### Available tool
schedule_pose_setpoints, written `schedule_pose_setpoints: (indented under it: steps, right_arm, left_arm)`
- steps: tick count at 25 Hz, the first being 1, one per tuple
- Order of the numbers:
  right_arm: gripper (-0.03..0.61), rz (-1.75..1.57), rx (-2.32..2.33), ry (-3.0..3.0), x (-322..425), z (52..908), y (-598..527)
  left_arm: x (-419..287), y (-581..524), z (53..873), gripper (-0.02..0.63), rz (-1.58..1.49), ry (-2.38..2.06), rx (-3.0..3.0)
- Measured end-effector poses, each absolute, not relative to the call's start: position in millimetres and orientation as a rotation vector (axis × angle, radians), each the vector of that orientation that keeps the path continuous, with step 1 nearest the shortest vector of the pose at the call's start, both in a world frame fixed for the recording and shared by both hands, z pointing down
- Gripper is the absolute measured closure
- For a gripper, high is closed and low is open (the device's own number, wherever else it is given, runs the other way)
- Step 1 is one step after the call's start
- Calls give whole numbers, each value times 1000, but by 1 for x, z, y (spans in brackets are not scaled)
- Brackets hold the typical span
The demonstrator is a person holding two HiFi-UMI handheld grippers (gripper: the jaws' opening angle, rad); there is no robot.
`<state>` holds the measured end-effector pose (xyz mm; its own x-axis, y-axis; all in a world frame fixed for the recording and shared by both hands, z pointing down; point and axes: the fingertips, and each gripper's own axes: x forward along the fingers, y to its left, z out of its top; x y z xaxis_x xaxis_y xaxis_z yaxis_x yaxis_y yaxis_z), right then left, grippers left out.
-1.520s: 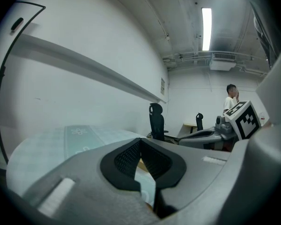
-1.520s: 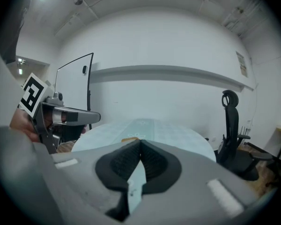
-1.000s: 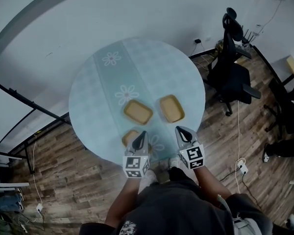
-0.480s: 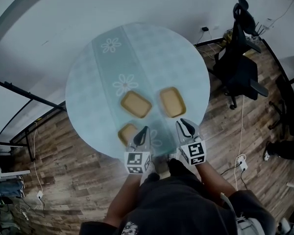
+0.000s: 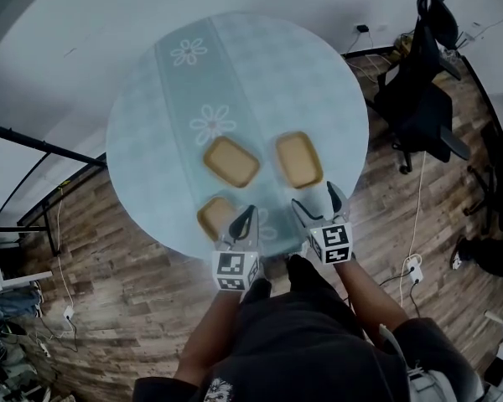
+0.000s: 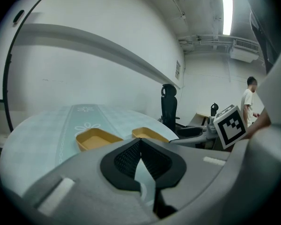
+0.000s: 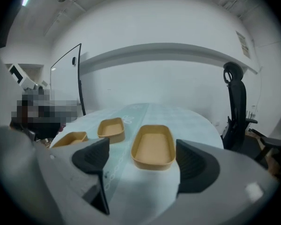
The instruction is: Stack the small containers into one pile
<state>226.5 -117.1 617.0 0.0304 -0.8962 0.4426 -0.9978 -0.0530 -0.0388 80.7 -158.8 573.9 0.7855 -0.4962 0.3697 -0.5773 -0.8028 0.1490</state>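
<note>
Three tan containers lie apart on the round blue table (image 5: 151, 124): one in the middle (image 5: 231, 161), one to the right (image 5: 299, 158), one near the front edge (image 5: 217, 217). My left gripper (image 5: 244, 222) is shut and holds nothing, just right of the front container; in the left gripper view its pads (image 6: 140, 144) meet. My right gripper (image 5: 317, 205) hovers just short of the right container. Its jaws are opening with nothing between them. In the right gripper view that container (image 7: 153, 146) lies straight ahead, with the other two (image 7: 111, 128) (image 7: 70, 138) further left.
A black office chair (image 5: 419, 99) stands on the wooden floor to the table's right. A black metal frame (image 5: 33, 149) runs along the left. A person (image 6: 249, 102) stands far off in the left gripper view.
My right gripper's jaws have gone from shut to wide apart. Both grippers have crept a little toward the containers, and the table sits higher in the head view.
</note>
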Motion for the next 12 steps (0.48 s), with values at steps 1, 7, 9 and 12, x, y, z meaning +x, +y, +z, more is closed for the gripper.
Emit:
schedule_pose_setpoints:
  steps: [1,7,9,12]
  right_arm:
    - [127,535,2023,-1930,229,624,-119]
    - [6,720,1965,-1869,240,675,-133]
    - [-9,746,1944,-1851,241,687,-138]
    - [-9,763,1930,-1819,248,698,-147]
  left_arm:
    - [82,-159,576,609,466,-836,2718]
    - [87,-163,588,609,489,-845,2692]
    - [85,-164,592,609,502,-853,2680]
    - [83,-169,597,609,517,-867,2661]
